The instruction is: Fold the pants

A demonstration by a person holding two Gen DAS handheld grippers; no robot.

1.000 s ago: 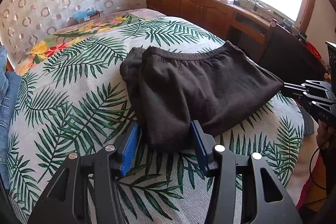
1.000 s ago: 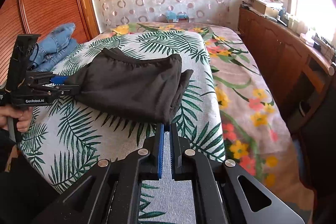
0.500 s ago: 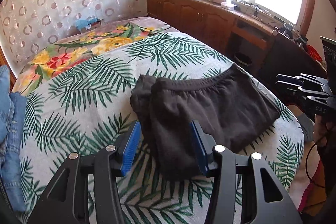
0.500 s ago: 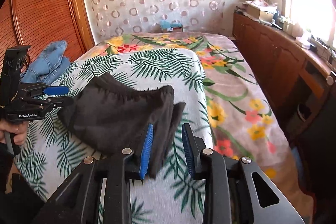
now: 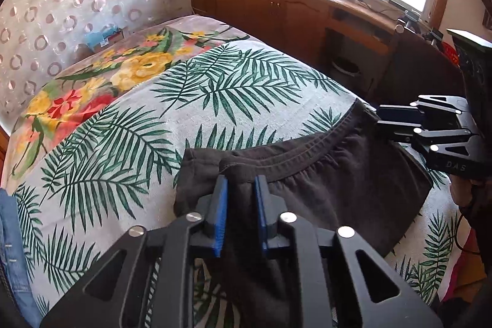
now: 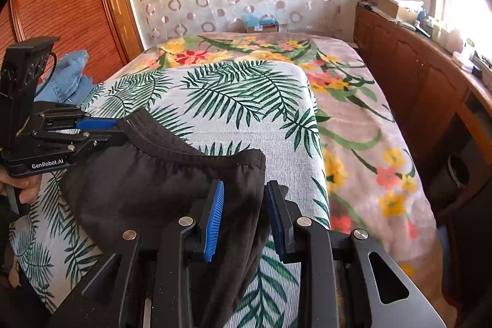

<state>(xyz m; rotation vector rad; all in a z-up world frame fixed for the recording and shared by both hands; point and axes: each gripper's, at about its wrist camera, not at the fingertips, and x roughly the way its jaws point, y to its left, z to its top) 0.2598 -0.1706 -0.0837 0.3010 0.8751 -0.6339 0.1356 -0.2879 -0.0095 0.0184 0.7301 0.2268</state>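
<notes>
Black pants [image 5: 323, 183], soft and limp, lie folded on the bed [image 5: 184, 100]. Left gripper [image 5: 240, 189] has just pinched the waistband corner; right gripper [image 6: 244, 199] half-open, straddling the opposite corner.

Black tongs [image 5: 239, 189], blue pads [image 5: 220, 211]

pants [image 5: 323, 189]: 1 | hand-held grippers: 2 (left [image 5: 239, 186], right [image 6: 244, 189]) | jeans [image 6: 66, 79]: 1 | bed [image 5: 215, 88]: 1
</notes>
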